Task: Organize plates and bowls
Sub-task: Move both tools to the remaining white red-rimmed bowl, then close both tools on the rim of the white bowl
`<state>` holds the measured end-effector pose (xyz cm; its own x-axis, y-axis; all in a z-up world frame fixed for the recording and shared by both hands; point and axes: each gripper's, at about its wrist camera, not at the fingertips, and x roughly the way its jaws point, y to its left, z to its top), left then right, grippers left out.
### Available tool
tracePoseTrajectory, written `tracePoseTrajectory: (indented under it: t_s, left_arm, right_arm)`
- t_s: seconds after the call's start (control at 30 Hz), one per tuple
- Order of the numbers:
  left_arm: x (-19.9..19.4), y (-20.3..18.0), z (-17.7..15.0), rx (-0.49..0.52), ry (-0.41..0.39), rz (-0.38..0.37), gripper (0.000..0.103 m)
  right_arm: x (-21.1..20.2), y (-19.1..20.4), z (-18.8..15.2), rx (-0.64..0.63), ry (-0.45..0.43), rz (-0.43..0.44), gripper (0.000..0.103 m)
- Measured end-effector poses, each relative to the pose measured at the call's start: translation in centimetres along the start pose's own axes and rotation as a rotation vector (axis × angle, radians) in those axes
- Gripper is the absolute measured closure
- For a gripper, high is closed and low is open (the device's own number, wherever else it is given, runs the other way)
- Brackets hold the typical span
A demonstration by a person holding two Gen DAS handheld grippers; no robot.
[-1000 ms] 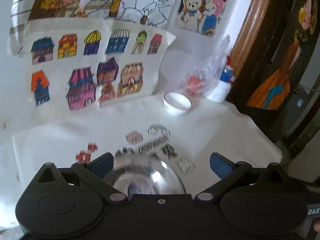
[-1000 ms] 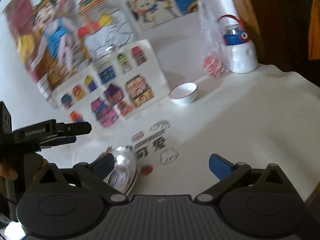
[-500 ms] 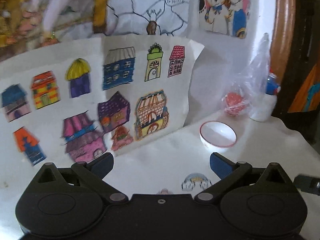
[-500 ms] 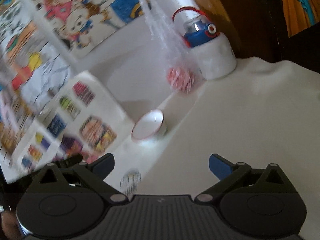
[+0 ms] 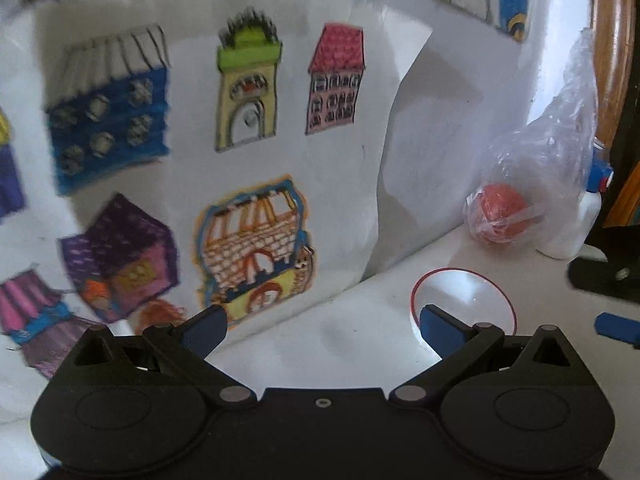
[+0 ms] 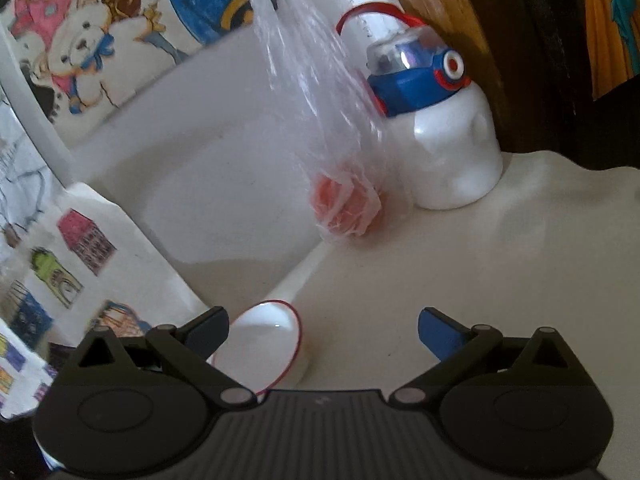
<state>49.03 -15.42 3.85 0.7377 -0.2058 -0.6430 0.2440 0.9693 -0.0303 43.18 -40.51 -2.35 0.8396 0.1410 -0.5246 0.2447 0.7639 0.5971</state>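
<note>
A small white bowl with a red rim (image 5: 468, 300) stands on the white table near the wall. In the left wrist view it lies just behind my right fingertip (image 5: 438, 330). My left gripper (image 5: 320, 330) is open and empty, close above the table. In the right wrist view the bowl (image 6: 264, 344) lies beside my left fingertip (image 6: 208, 330). My right gripper (image 6: 322, 332) is open and empty, with the bowl at its left edge. The steel bowl seen earlier is out of view.
A clear plastic bag with a red ball (image 6: 344, 204) leans on the wall behind the bowl. A white bottle with a blue cap (image 6: 444, 140) stands to its right. A sheet with drawn houses (image 5: 248, 152) is propped on the left. The right gripper's tip (image 5: 612, 280) shows at far right.
Both grippers have moved forward toward the white bowl and the wall. The steel bowl has left both views. Both pairs of jaws stay open.
</note>
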Motion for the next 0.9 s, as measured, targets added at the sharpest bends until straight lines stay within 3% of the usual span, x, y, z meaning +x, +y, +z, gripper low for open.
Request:
tracePoseTrajectory:
  t_s: [0.23,0.47,0.53,0.63,0.9]
  left_arm:
    - [2.0,-0.2,0.3,-0.052,0.032,-0.092,0.001]
    - [4.5,-1.5,-0.2,-0.052,0.065,-0.103,0.001]
    - [5.0,-1.6,-0.3,-0.063,0.069,-0.099,0.001]
    - [5.5,-1.7,-0.3,-0.086,0.079,-0.088,0.001]
    - [6.0,-2.0,-0.2,-0.096,0.089,-0.087,0.001]
  right_arm:
    - [1.7,-0.9,-0.8,0.021,0.019,0.000,0.000]
    - [1.5,-1.1,-0.8,0.004,0.012,0.001,0.000]
    - [1.6,-0.8,-0.9,-0.032,0.004,-0.037,0.004]
    - [1.9,-0.4,-1.0,-0.064,0.009,-0.065,0.020]
    - [2.9,-0.3,-1.4,-0.074,0.029,-0.030,0.037]
